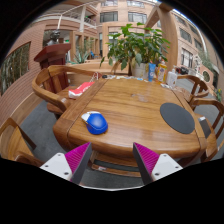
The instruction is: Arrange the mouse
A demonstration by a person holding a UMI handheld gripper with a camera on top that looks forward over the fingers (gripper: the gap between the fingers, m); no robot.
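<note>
We're in a bright atrium-like room with tall brick walls and windows across the top of the frame, and a round wooden table [135,105] fills the middle. Over at the left, a wooden chair [48,88] sits pulled up to the table with something red [82,88] lying beside it on the table's edge. Moving in, there's the blue mouse [96,123], lower left of centre, near the table's front rim, alone on bare wood. At top centre a leafy potted plant [135,45] stands at the far side with a few small items I can't make out. Then right of centre, the dark round mouse pad [178,117], well apart from the mouse, so that looks like the likely destination. The gripper [113,159] hangs at the bottom, level and back from the table, pink pads [76,158] wide apart, nothing between them, aimed roughly between mouse and pad.
</note>
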